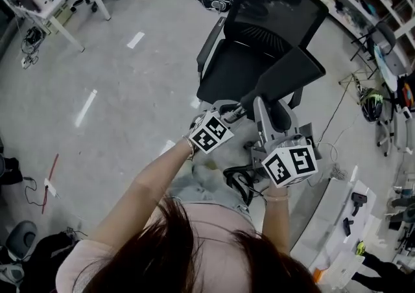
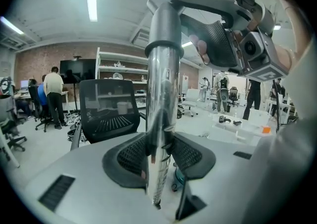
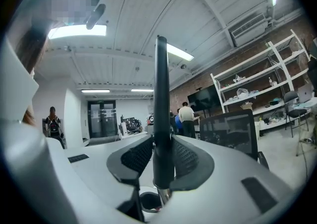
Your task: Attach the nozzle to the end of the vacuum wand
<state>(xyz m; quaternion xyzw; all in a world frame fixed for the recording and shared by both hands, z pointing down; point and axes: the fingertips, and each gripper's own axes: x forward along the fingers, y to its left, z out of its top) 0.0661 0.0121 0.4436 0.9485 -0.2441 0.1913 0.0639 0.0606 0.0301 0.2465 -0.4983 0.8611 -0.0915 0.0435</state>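
**Both parts in hand, not yet joined**

My left gripper [image 2: 159, 157] has its jaws spread fairly wide, pressed on either side of the vacuum wand [image 2: 162, 94]. The wand is a shiny silver tube that rises straight up through the left gripper view. I hold it near its lower end, I'd say so that the far end is free for the fitting.

My right gripper [image 3: 162, 154] is set narrower, with its pads closed on the nozzle [image 3: 162, 104]. The nozzle is a slim dark piece standing upright between them (it is edge-on to that camera, so I can't tell its full shape).

I hold both pieces in the air in front of my chest, above the floor [image 1: 110, 97] and just short of the office chair [image 1: 259, 26]. There is nothing to rest them on, so each gripper has to carry its own part.

In the left gripper view the right gripper looms at the upper right, close to the top of the tube, so the two parts are near each other. I cannot make out whether the nozzle's socket touches the wand's end.

I judge the joining is not yet done. The next move calls for lining both parts up on one axis and pushing them together. A skewed approach could jam the fit or let a part slip in the pads.
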